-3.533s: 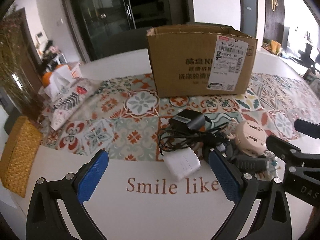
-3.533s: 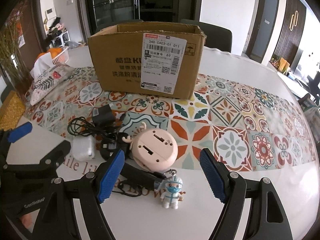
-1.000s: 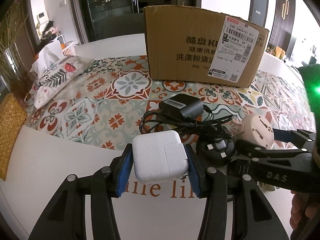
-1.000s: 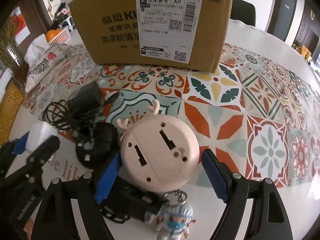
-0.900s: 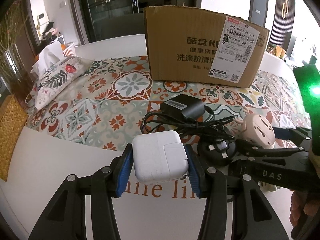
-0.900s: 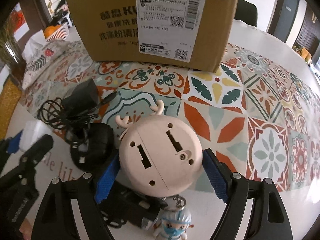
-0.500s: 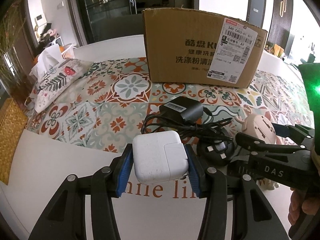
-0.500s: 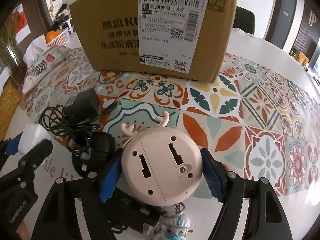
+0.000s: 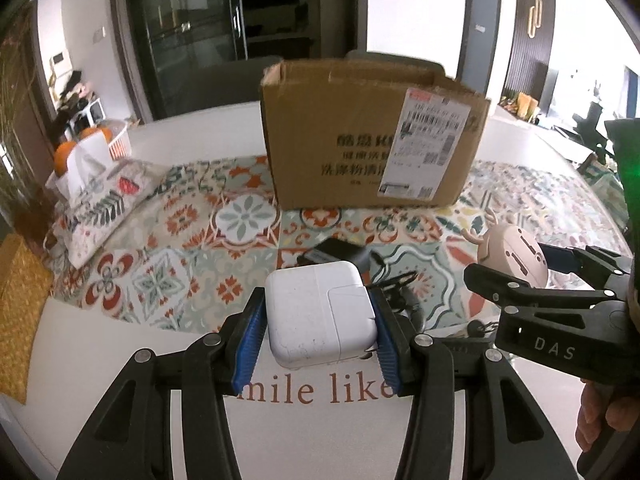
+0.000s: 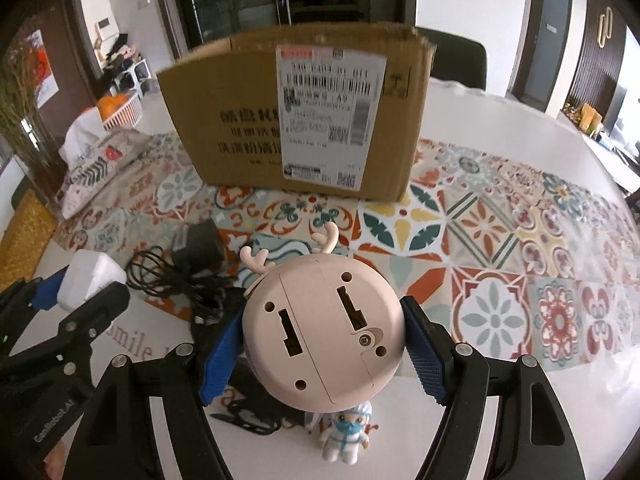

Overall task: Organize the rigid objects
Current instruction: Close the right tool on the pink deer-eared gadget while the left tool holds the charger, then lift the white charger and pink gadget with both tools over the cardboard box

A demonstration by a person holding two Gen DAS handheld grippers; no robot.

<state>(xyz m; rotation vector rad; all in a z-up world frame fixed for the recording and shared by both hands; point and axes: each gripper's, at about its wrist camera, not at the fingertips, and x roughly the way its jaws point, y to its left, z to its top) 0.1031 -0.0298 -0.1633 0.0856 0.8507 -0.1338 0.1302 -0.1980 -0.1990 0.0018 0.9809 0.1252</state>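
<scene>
My left gripper [image 9: 320, 332] is shut on a white square charger [image 9: 320, 314] and holds it above the table; it also shows in the right wrist view [image 10: 90, 278]. My right gripper [image 10: 322, 340] is shut on a round pink deer-antlered gadget [image 10: 322, 330], also lifted; it shows in the left wrist view [image 9: 514, 256] too. An open brown cardboard box [image 9: 368, 140] [image 10: 296, 108] stands upright behind them on the patterned runner. A black adapter with tangled cable [image 10: 196, 256] [image 9: 340, 254] lies on the table between the grippers.
A small masked figurine keychain [image 10: 346, 436] stands below the right gripper. A patterned tissue pouch [image 9: 100, 204] and a basket of oranges [image 9: 96, 140] sit at the left. A yellow woven item [image 9: 16, 312] lies at the far left edge.
Both grippers have risen with their loads, so the box top edge now shows. The right gripper's pads closed fully on the pink gadget and lifted it off the table.
</scene>
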